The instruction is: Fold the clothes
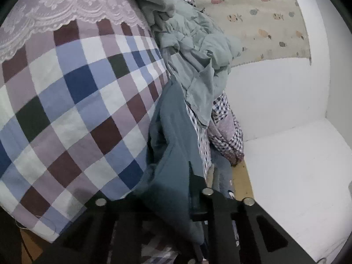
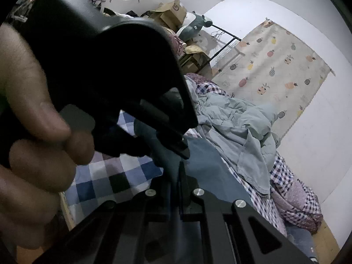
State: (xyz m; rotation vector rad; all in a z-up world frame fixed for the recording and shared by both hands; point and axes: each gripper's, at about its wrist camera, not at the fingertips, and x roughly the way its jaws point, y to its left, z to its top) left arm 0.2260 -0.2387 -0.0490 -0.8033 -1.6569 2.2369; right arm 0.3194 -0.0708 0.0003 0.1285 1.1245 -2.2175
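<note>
The teal garment (image 1: 173,132) hangs in a draped fold over the checked bedcover (image 1: 72,101), pinched at two places. In the left wrist view its cloth runs down between the fingers of the left hand-held gripper (image 1: 193,195), whose jaws stand close together with the fabric between them. In the right wrist view the same garment (image 2: 204,167) passes through the narrow gap of the right hand-held gripper (image 2: 178,189), jaws nearly closed on a bunched edge of it. Just above that, the left gripper's black body (image 2: 123,70) fills the middle of the right view, and a hand (image 2: 37,118) wraps its handle at the left edge, fingers curled. Beside the garment, toward the wall, lies a crumpled pale green quilt (image 2: 239,127), heaped along the bed's far side; part of it overlaps the garment's upper edge in the left view (image 1: 193,50). Under and past the quilt a small-check purple and white sheet (image 2: 294,200) spills off the bed's edge toward the floor. A lace cloth (image 1: 57,11) covers the bedcover's far end. On the white wall hangs a pineapple-print cloth (image 2: 279,66). Behind the bed, cardboard boxes (image 2: 173,11) and a plush toy (image 2: 193,22) are piled near a black rack (image 2: 222,46).
</note>
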